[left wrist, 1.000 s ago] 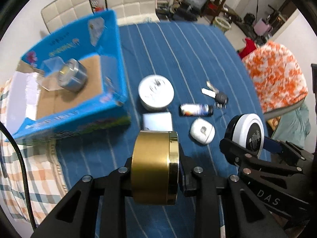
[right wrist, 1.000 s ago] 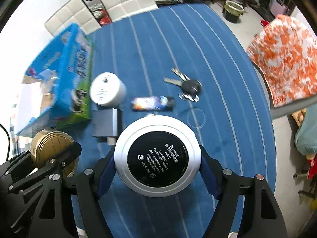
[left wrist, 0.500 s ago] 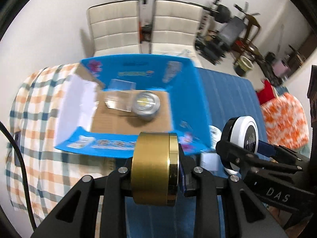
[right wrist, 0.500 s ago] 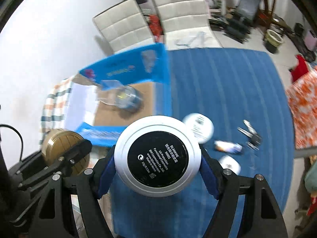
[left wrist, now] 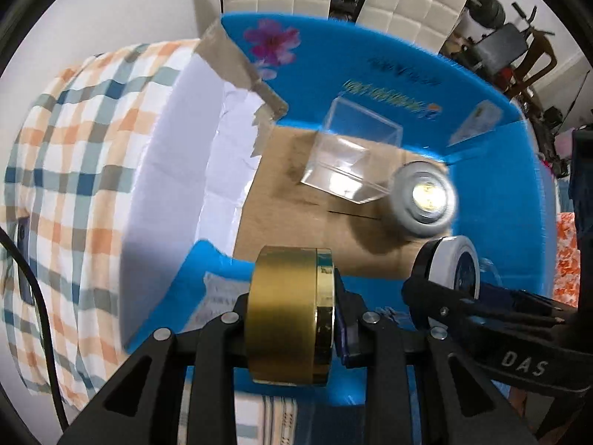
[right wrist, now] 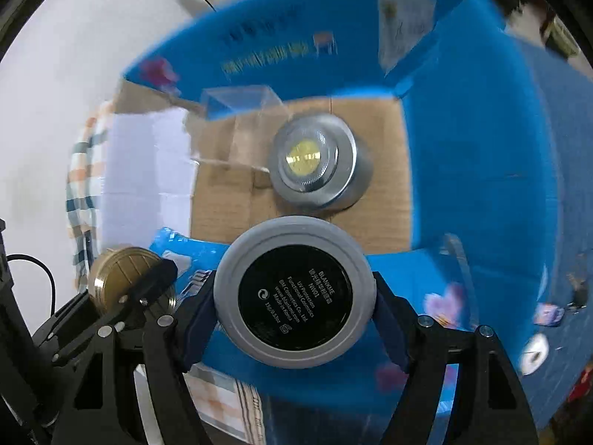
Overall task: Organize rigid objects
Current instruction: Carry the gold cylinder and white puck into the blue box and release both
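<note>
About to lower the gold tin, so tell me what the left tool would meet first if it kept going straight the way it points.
Probably the near blue wall of the open box, or the bare cardboard floor just past it. The left tool, shut on the gold tin, looks clear of the clear plastic cube and silver tin; depth is uncertain.

Both hands move away from the blue bench. The gold tin (left wrist: 291, 315) and the white jar (right wrist: 294, 298) now hang over the blue box (left wrist: 407, 70).

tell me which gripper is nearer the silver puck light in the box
Right. The right gripper hangs beside the silver puck light; the left gripper is farther, at the box's near wall.
</note>
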`<act>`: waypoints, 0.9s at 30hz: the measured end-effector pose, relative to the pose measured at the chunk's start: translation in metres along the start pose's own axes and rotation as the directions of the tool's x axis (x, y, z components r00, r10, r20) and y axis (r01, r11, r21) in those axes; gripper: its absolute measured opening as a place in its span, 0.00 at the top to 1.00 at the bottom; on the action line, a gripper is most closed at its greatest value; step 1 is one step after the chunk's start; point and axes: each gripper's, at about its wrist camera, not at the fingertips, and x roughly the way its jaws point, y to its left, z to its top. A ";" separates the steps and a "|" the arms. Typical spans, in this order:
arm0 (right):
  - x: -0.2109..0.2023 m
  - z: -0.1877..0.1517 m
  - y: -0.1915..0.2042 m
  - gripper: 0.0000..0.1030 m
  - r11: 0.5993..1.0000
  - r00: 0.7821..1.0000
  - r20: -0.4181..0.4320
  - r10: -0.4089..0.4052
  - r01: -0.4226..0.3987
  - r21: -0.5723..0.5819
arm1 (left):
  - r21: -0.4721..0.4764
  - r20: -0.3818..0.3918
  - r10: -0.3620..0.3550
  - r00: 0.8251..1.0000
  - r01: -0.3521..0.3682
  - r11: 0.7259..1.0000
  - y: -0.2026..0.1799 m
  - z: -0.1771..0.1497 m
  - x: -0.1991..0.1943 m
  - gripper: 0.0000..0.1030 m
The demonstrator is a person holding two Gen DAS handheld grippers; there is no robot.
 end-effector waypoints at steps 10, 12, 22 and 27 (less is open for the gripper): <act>0.046 0.039 -0.016 0.25 0.983 0.983 0.034 -0.178 0.177 0.042 | 0.016 -0.112 -0.033 0.993 0.035 0.999 0.000 0.025 0.057 0.76; 0.051 0.045 -0.019 0.25 0.982 0.982 0.035 -0.187 0.185 0.047 | 0.016 -0.124 -0.030 0.992 0.032 0.999 -0.001 0.030 0.064 0.76; 0.065 0.055 -0.015 0.24 0.979 0.981 -0.019 -0.194 0.195 0.055 | 0.025 -0.215 -0.028 0.976 0.034 0.999 0.006 0.036 0.079 0.71; 0.062 0.053 -0.015 0.20 0.983 0.984 -0.036 -0.173 0.175 0.059 | 0.013 -0.192 -0.047 0.980 0.050 0.999 0.009 0.035 0.068 0.53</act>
